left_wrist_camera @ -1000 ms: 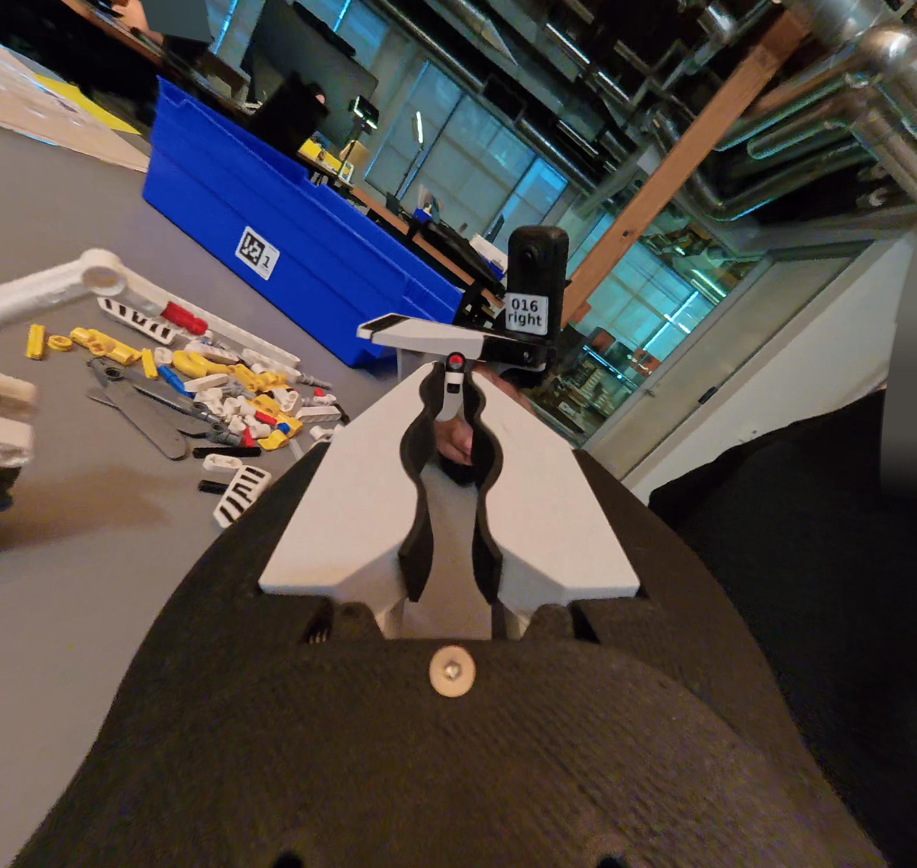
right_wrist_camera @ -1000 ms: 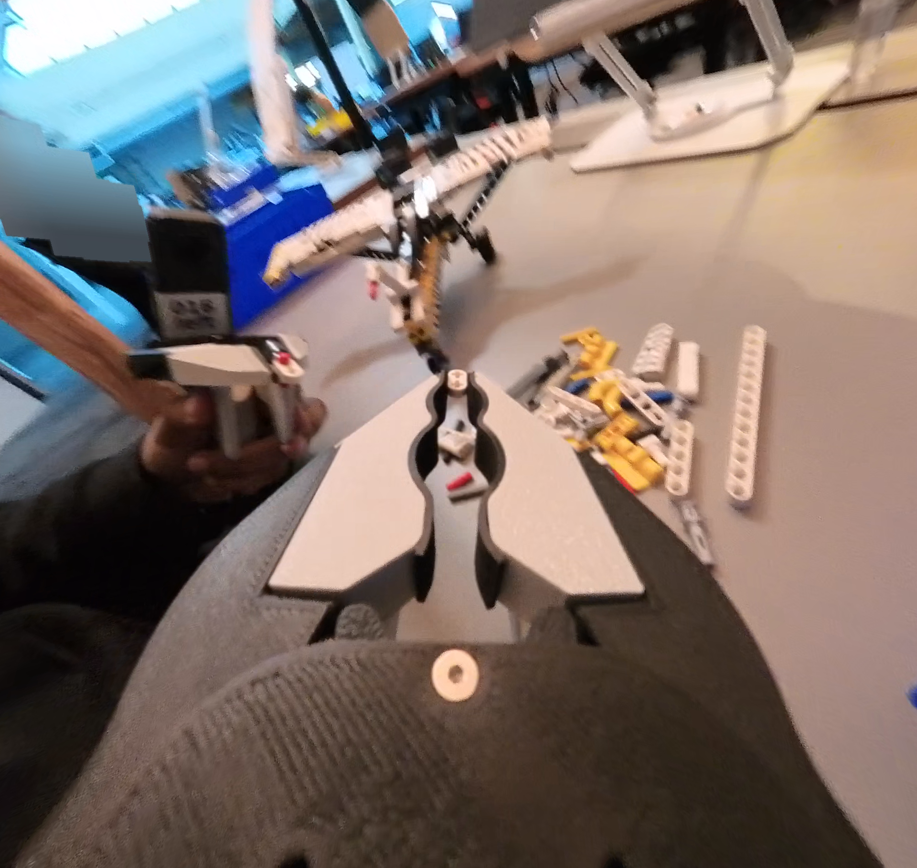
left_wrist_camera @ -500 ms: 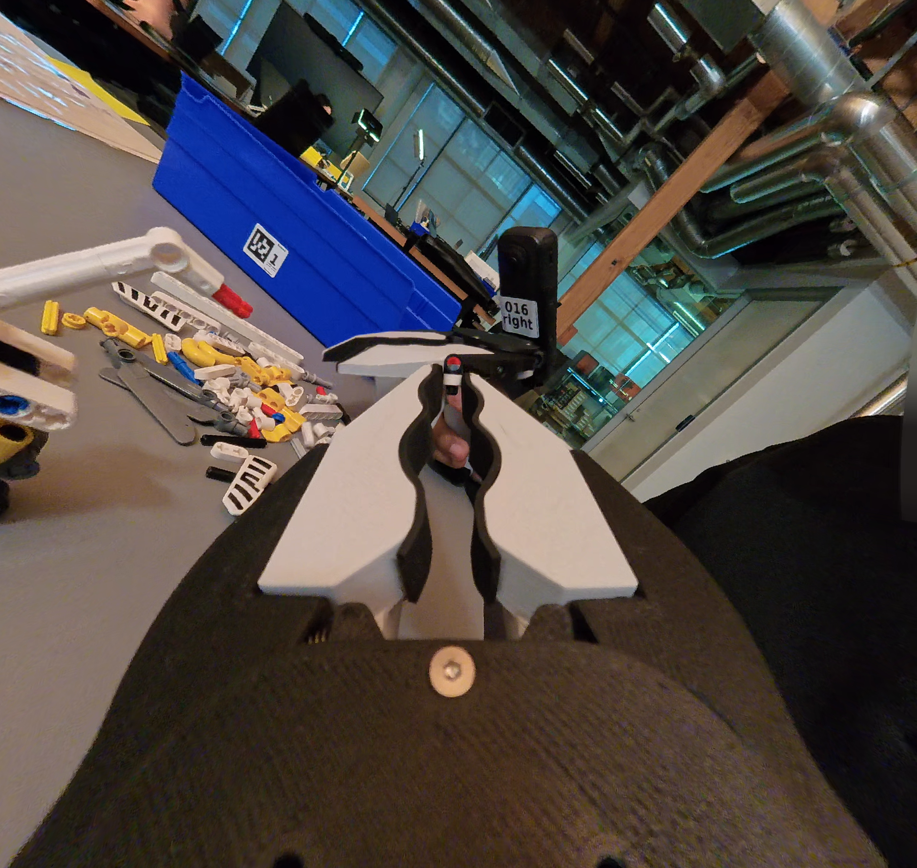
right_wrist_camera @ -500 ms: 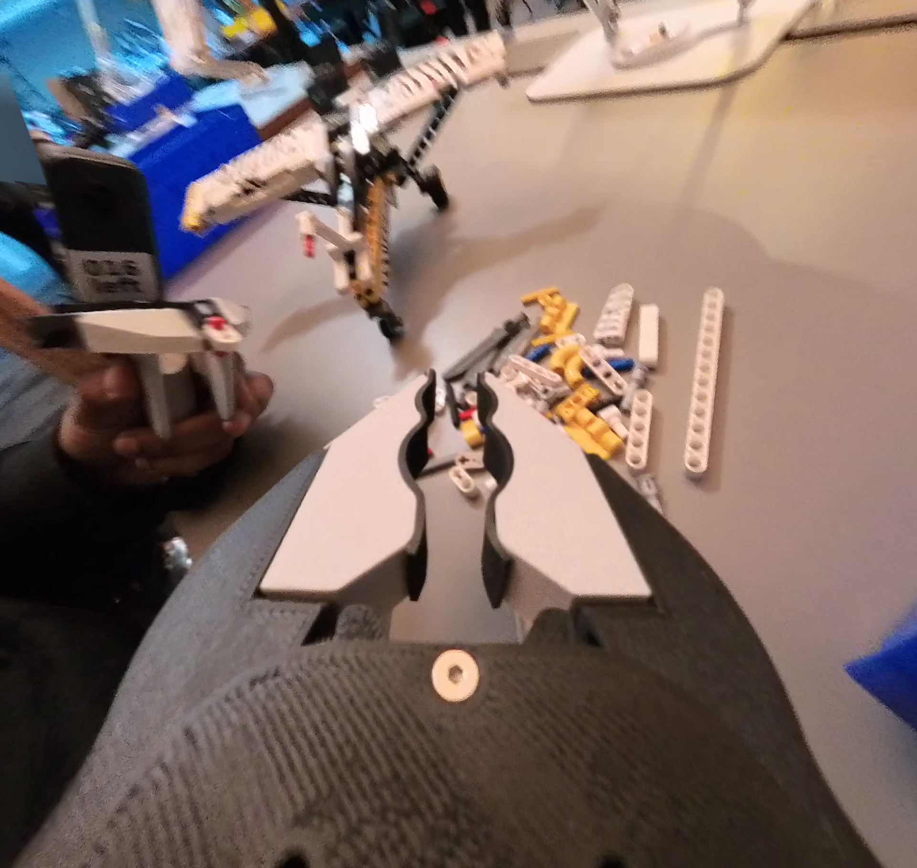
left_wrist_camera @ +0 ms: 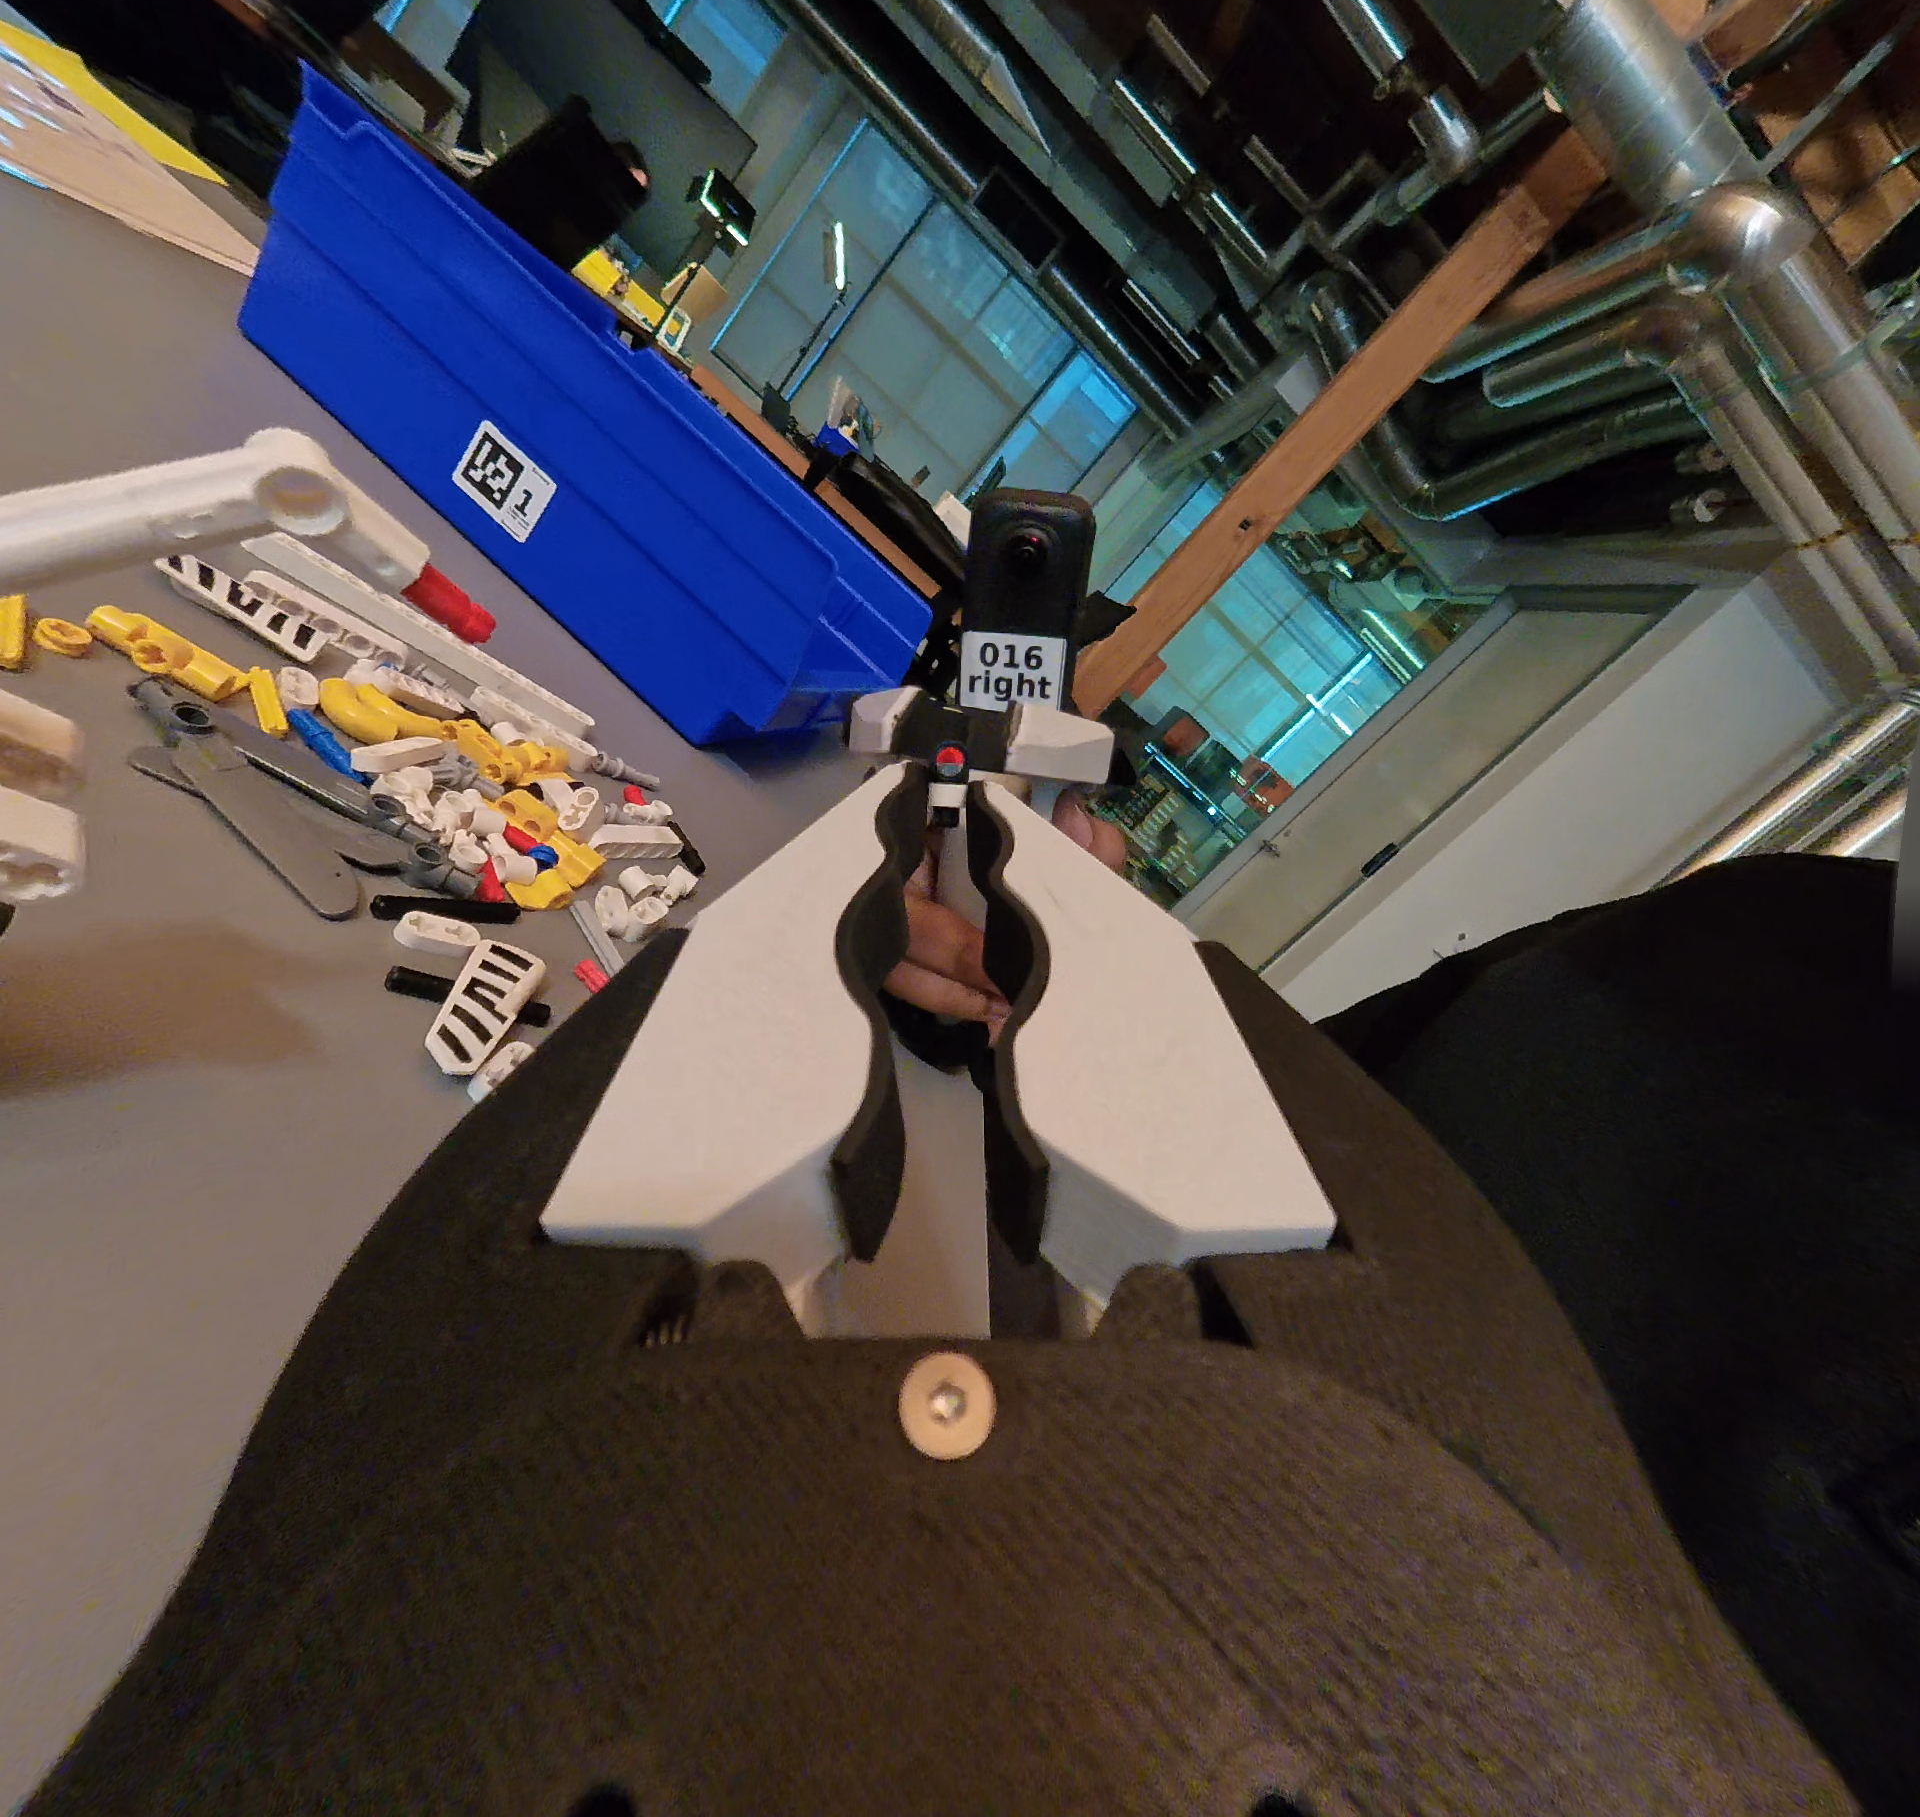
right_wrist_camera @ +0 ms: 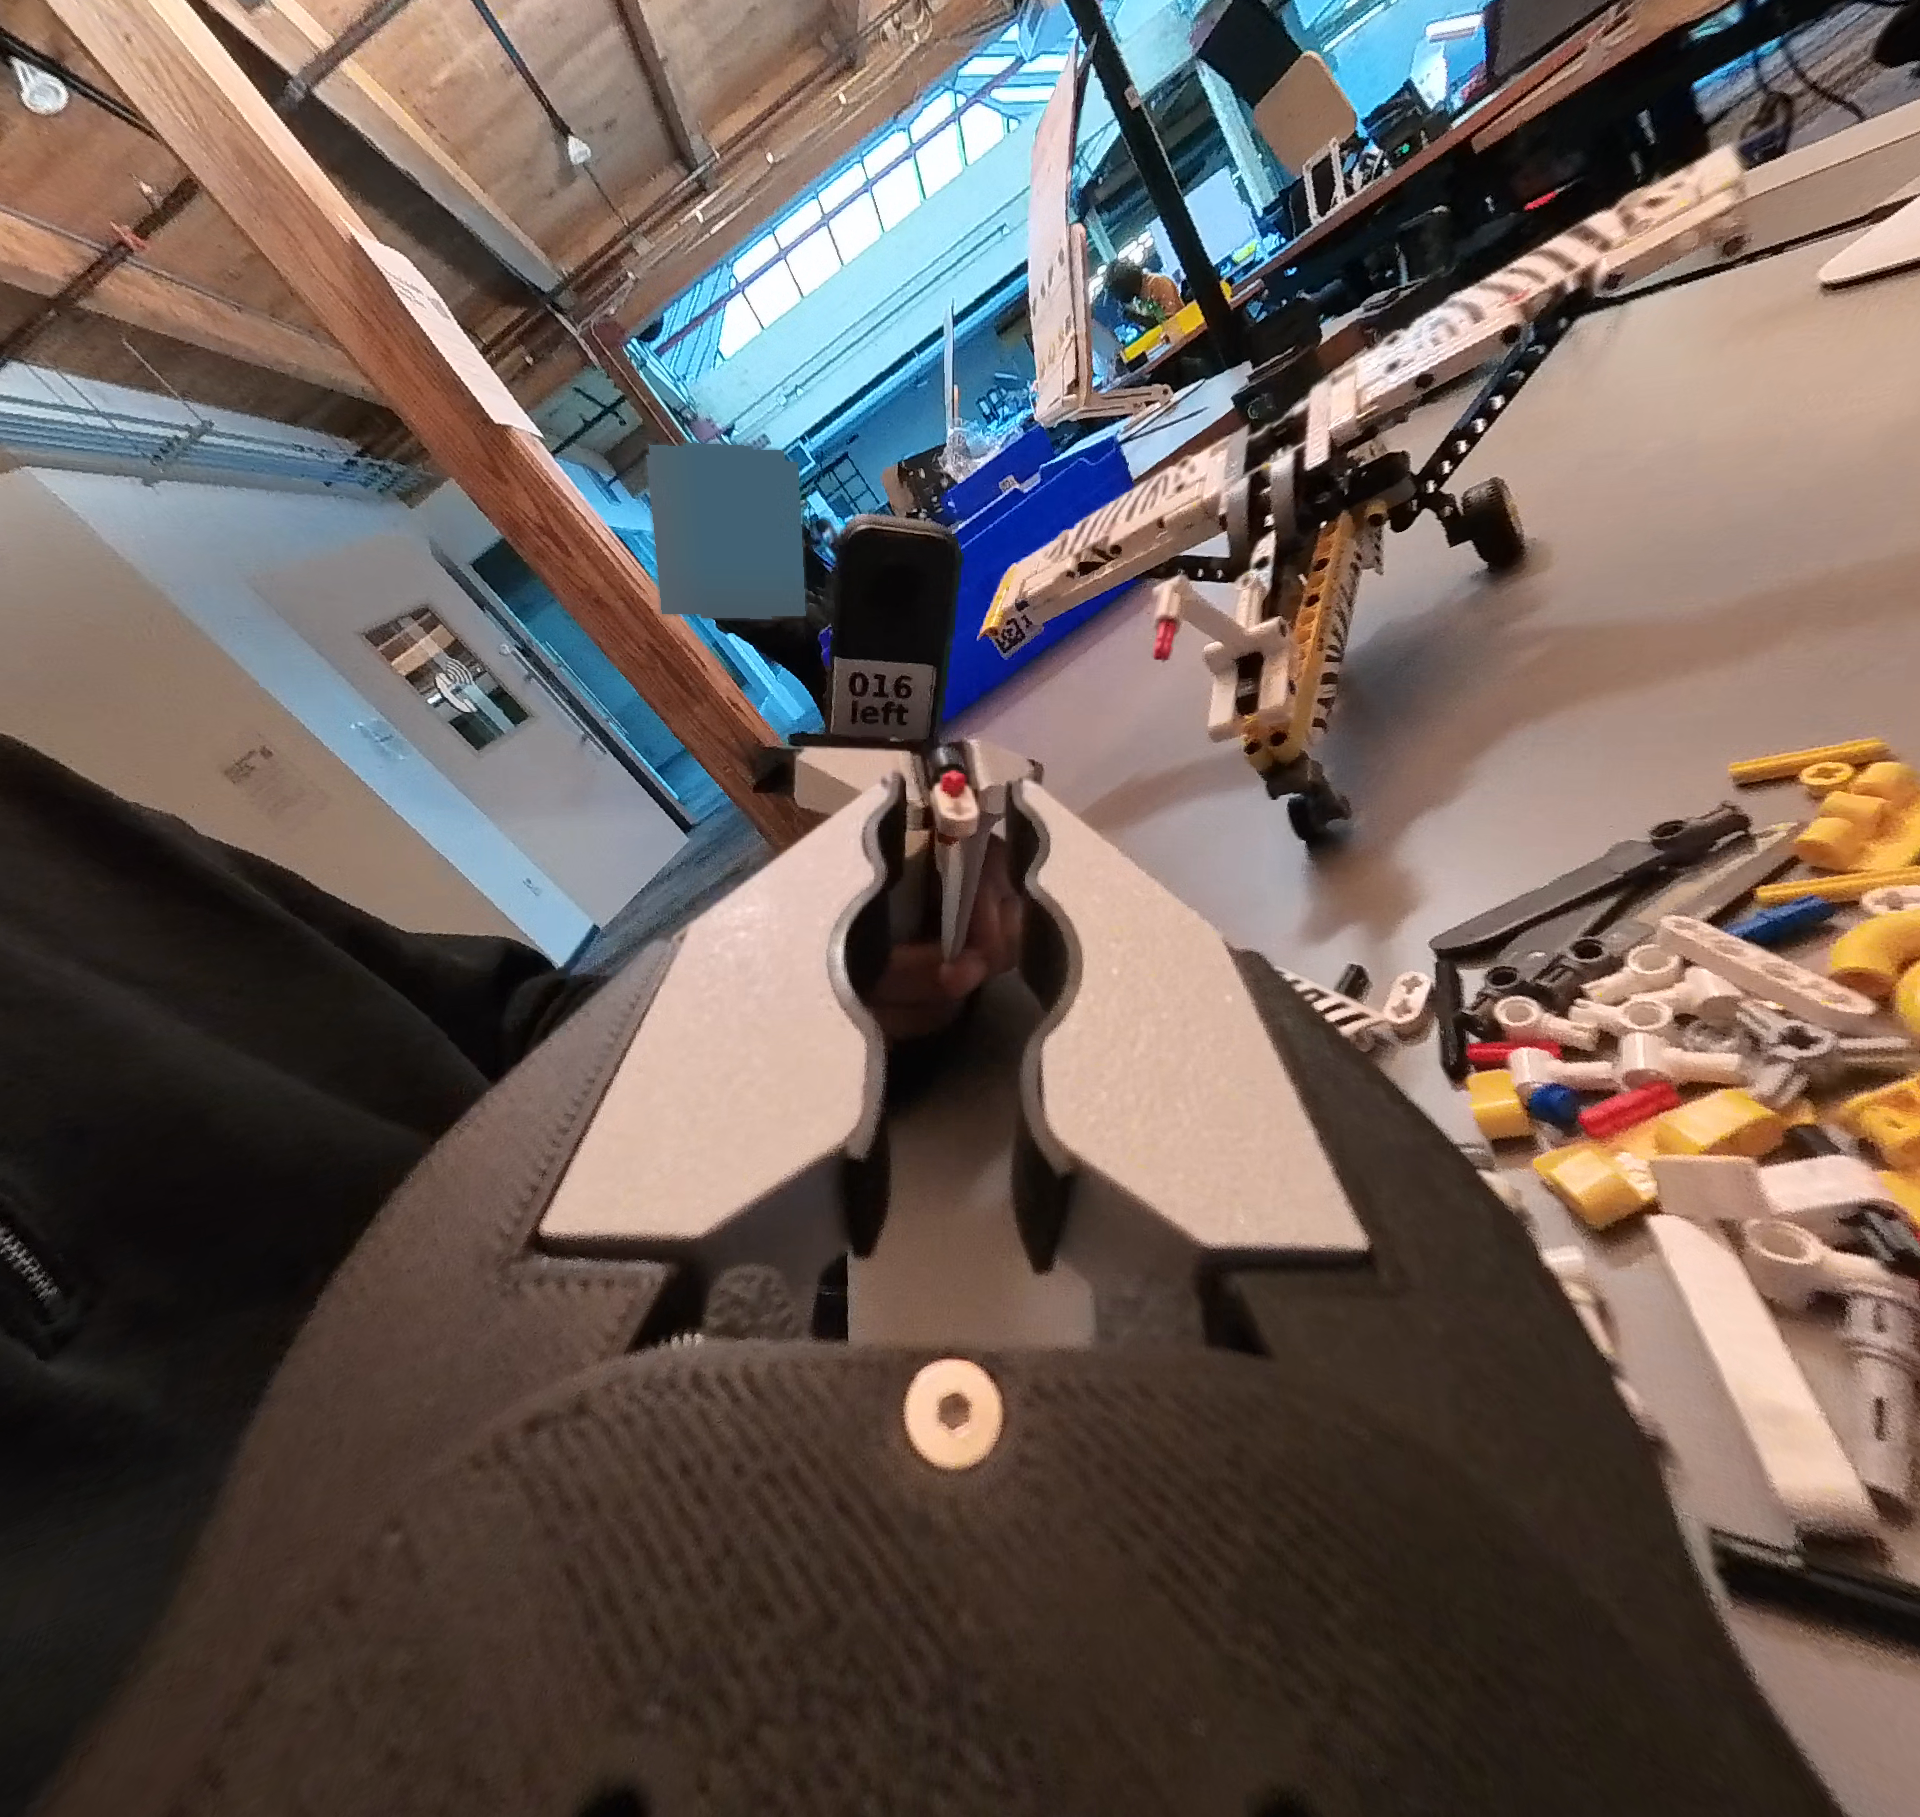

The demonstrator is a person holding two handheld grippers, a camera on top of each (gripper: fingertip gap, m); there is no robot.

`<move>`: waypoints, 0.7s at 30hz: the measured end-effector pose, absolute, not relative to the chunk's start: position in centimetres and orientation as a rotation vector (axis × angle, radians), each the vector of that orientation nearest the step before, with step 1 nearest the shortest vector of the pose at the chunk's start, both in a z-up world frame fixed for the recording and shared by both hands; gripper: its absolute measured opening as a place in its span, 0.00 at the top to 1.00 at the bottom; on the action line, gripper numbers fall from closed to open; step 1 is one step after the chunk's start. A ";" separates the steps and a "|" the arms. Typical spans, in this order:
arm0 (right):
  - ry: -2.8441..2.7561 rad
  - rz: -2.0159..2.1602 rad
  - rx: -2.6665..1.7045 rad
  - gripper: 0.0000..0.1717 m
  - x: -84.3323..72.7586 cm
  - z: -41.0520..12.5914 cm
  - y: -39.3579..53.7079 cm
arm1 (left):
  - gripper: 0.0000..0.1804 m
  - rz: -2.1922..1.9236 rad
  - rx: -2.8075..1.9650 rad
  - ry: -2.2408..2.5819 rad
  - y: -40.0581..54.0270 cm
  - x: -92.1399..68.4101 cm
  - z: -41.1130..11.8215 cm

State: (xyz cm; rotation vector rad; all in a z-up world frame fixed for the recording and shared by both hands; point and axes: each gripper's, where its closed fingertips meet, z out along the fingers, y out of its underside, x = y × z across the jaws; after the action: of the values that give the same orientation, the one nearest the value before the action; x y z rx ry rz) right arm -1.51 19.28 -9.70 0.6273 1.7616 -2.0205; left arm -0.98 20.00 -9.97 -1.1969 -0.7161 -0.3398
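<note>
My left gripper (left_wrist_camera: 943,803) is shut on a small white connector with a red pin (left_wrist_camera: 945,788), held up in the air above the table edge. The right wrist view shows the same piece (right_wrist_camera: 954,809) pinched in the left gripper (right_wrist_camera: 951,780), red pin pointing at the camera. My right gripper (right_wrist_camera: 953,811) faces the left one tip to tip. Its fingers (right_wrist_camera: 1023,811) stand apart on either side of the piece, with gaps to it, so it is open and holds nothing. It shows head-on in the left wrist view (left_wrist_camera: 971,741).
A pile of loose yellow, white, grey and red building parts (left_wrist_camera: 447,780) lies on the grey table, also in the right wrist view (right_wrist_camera: 1683,1040). A blue bin (left_wrist_camera: 582,479) stands behind it. A white and yellow crane-like model (right_wrist_camera: 1309,562) stands farther off. A hand (left_wrist_camera: 935,946) grips the right gripper's handle. Less than 4 cm separates the two grippers' tips.
My right gripper opened over the pile, the small pale piece at its tips is gone, and it rose and turned to face the left gripper. The left gripper stayed shut on its piece.
</note>
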 end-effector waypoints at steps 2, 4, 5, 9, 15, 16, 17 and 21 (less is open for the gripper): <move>1.772 -2.008 0.618 0.92 -1.3 -9.8 19.0 | 0.98 -0.343 -1.195 -0.713 20.0 -1.0 -9.9; 1.762 -2.000 0.609 0.93 -1.1 -9.8 18.8 | 0.99 -0.350 -1.196 -0.709 20.0 -0.9 -9.9; 1.754 -2.000 0.604 0.94 -1.0 -9.7 18.8 | 0.99 -0.353 -1.198 -0.708 20.1 -0.8 -9.9; 1.737 -1.998 0.589 0.95 -0.9 -9.6 18.9 | 0.99 -0.365 -1.192 -0.699 20.1 -0.7 -9.8; 1.699 -2.003 0.521 0.97 -0.2 -9.1 19.0 | 0.99 -0.450 -1.150 -0.656 20.1 0.0 -9.2; 1.699 -2.003 0.517 0.97 -0.2 -9.1 19.0 | 0.99 -0.463 -1.144 -0.654 20.1 0.0 -9.2; 1.699 -2.004 0.514 0.97 -0.2 -9.1 19.0 | 0.98 -0.471 -1.141 -0.652 20.1 0.1 -9.1; 1.728 -2.022 0.504 0.97 -0.1 -9.1 19.0 | 0.98 -0.482 -1.138 -0.650 20.1 0.1 -9.1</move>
State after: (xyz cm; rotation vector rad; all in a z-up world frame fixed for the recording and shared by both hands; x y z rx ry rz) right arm -0.14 18.99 -9.06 0.5040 1.7278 -2.0221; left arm 0.13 20.07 -9.09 -1.1378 -0.6497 -0.4819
